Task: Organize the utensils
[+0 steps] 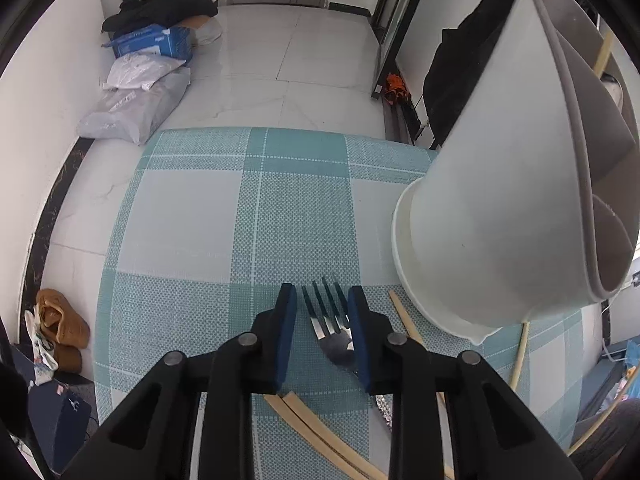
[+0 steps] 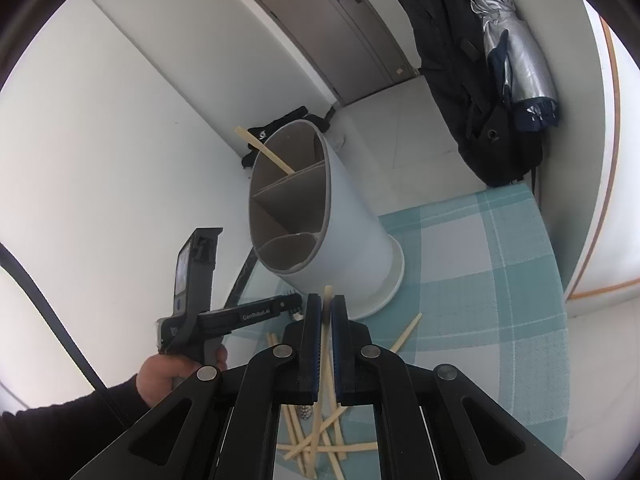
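A steel fork lies on the teal checked cloth, tines pointing away. My left gripper hangs over it, open; the right pad is by the fork's neck and cloth shows between the left pad and the tines. The fork's handle runs under the right finger. The white utensil holder, with grey dividers, stands just right of it; one chopstick leans in its far compartment. My right gripper is shut on a pale chopstick in front of the holder.
Loose chopsticks lie crossed on the cloth near me, others by the fork and beside the holder's base. A hand holds the left gripper. Beyond the table's far edge are bags on the floor; a dark coat hangs at the right.
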Demonstrator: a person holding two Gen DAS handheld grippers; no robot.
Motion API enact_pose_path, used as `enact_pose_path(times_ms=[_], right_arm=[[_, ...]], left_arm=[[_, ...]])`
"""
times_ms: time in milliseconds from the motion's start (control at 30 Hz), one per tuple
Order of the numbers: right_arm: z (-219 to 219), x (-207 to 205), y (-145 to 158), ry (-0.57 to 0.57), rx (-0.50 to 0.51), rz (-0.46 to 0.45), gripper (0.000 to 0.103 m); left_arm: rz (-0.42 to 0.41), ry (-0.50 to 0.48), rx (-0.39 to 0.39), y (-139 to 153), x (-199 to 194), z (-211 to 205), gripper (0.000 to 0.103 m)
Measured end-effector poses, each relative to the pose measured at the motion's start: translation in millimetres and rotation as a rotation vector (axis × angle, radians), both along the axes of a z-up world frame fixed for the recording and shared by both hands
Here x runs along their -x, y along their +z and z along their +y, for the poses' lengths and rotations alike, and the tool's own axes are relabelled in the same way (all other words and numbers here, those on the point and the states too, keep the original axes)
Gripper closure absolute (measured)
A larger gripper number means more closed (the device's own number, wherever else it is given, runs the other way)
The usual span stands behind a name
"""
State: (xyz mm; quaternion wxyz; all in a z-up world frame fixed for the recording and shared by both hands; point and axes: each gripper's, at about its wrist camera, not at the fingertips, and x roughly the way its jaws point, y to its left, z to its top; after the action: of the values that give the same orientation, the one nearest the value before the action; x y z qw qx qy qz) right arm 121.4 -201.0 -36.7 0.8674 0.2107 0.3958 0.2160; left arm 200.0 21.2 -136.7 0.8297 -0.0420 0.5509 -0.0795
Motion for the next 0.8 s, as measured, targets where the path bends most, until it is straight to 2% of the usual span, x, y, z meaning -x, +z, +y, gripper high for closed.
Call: enact_pose_path(times_ms=[233, 300, 467, 667, 800], right_arm=[[4.7, -0.4, 0.3, -0.006, 0.012, 0.004, 0.099], [5.7, 0.1, 0.5, -0.007, 0.016, 0.002, 0.099], [7.6, 0.6, -0.9, -0.006, 0.024, 0.008, 0.099], [8.8, -0.4, 1.2, -0.007, 0.032, 0.004, 0.099], [8.6, 1.9, 4.9, -0.017, 0.048, -0.024, 0.099]], left_arm=[[0.001, 0.007, -0.002, 0.3, -0.6, -4.9, 0.090], [-0.019, 0.012, 0.006, 3.7, 1.2, -4.7, 0.101], [-0.025, 0.024, 0.004, 4.0, 3.2, -6.7, 0.102], [-0.006, 0.073, 0.062, 4.4, -0.2, -1.1, 0.103], [-0.067, 0.103, 0.064, 22.4, 6.0, 3.1, 0.103]])
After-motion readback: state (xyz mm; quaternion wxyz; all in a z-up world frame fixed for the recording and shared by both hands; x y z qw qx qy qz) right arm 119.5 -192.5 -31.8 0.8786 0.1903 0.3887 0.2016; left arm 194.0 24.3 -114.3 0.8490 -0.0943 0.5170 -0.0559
